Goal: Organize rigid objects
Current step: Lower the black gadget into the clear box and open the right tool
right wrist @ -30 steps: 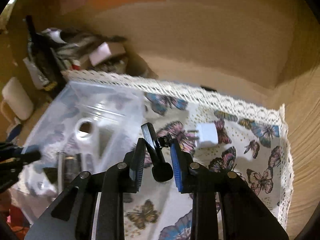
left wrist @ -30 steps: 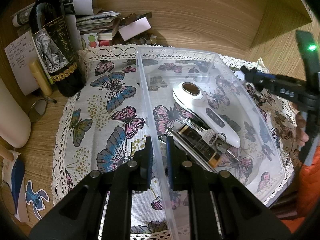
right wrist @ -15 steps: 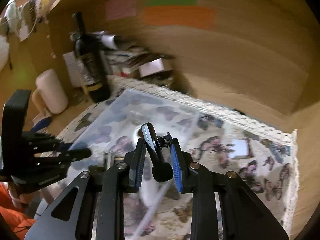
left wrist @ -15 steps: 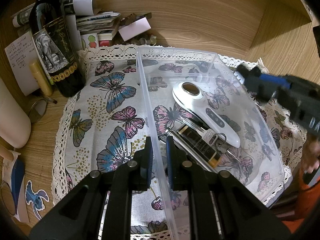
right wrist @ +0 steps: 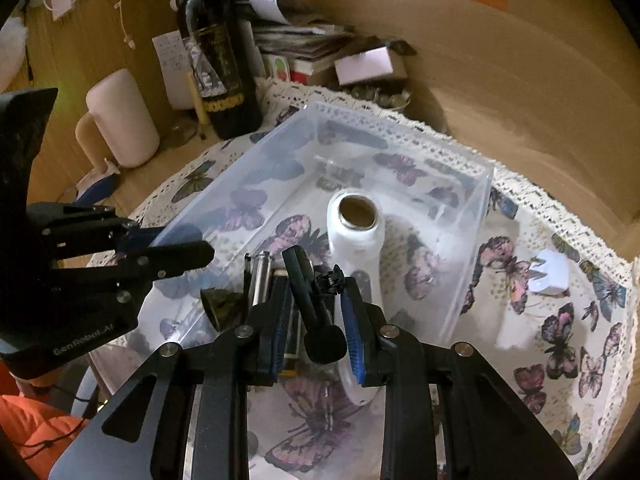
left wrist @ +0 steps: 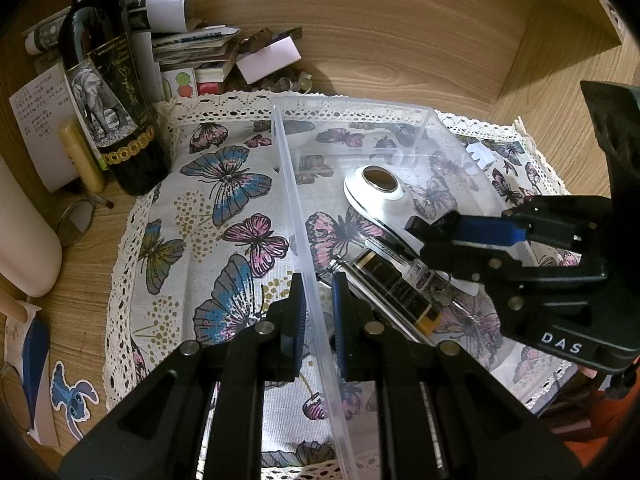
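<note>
A clear plastic bin point(left wrist: 352, 108) point(right wrist: 400, 136) stands on the butterfly cloth. Inside lie a white handheld device point(left wrist: 376, 192) point(right wrist: 356, 224), a black and gold tube point(left wrist: 400, 288) and a silver pen point(right wrist: 260, 276). My left gripper point(left wrist: 318, 312) is shut on the bin's near left wall; it also shows in the right wrist view point(right wrist: 176, 248). My right gripper point(right wrist: 316, 320) is shut on a small black tool point(right wrist: 312, 300) and holds it over the bin; it shows in the left wrist view point(left wrist: 432, 232). A small white charger point(right wrist: 552, 276) point(left wrist: 480, 154) lies on the cloth outside the bin.
A dark wine bottle point(left wrist: 108, 92) point(right wrist: 220, 60) stands at the back left by stacked papers and boxes point(left wrist: 192, 48). A pale cylinder point(right wrist: 120, 116) stands left. Wooden walls point(left wrist: 400, 40) close the back and right. A sticker point(left wrist: 72, 396) lies on the desk.
My right gripper swung left with the black tool from over the cloth near the charger to above the bin. My left gripper and the bin stayed still.
</note>
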Demonstrator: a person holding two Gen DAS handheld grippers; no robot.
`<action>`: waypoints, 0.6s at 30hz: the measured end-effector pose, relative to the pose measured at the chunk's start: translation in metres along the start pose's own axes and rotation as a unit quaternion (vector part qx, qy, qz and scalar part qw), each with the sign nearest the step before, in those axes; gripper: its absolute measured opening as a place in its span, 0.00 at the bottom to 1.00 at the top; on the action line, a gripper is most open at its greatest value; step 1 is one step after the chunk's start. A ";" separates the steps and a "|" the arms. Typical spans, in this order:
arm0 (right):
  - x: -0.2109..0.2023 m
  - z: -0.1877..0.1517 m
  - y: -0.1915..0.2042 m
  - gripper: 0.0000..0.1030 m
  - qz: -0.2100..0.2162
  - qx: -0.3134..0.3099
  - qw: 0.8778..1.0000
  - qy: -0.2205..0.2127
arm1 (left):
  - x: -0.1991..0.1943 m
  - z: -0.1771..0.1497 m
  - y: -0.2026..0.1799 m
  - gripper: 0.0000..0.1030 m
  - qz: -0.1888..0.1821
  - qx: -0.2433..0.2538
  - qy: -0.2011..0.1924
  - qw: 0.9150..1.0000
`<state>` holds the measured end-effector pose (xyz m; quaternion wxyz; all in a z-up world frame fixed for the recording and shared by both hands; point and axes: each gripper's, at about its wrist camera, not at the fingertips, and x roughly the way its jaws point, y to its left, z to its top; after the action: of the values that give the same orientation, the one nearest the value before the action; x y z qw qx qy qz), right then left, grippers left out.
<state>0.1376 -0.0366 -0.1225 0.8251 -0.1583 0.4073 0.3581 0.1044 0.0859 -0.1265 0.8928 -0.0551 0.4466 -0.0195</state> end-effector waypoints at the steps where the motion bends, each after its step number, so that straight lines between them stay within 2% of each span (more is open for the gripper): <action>1: 0.001 0.000 0.000 0.23 0.002 0.001 1.000 0.003 | 0.000 0.001 0.000 0.12 0.000 0.000 0.000 1.000; 6: -0.004 -0.001 0.001 0.37 -0.005 0.001 1.000 -0.005 | 0.000 0.000 0.000 0.12 0.000 0.001 0.000 1.000; 10: -0.014 0.002 0.000 0.40 -0.015 0.000 1.000 -0.023 | 0.000 0.000 0.000 0.12 0.000 0.000 0.000 1.000; 12: -0.023 0.004 -0.003 0.47 -0.023 0.002 0.999 -0.037 | 0.000 0.000 0.000 0.12 0.000 0.001 0.000 1.000; 18: -0.048 0.010 -0.017 0.55 -0.054 0.016 0.995 -0.079 | 0.000 0.000 0.000 0.12 0.000 0.001 0.000 1.000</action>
<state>0.1356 -0.0649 -0.0787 0.8752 -0.1380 0.3374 0.3180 0.1041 0.0860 -0.1266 0.8931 -0.0545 0.4462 -0.0195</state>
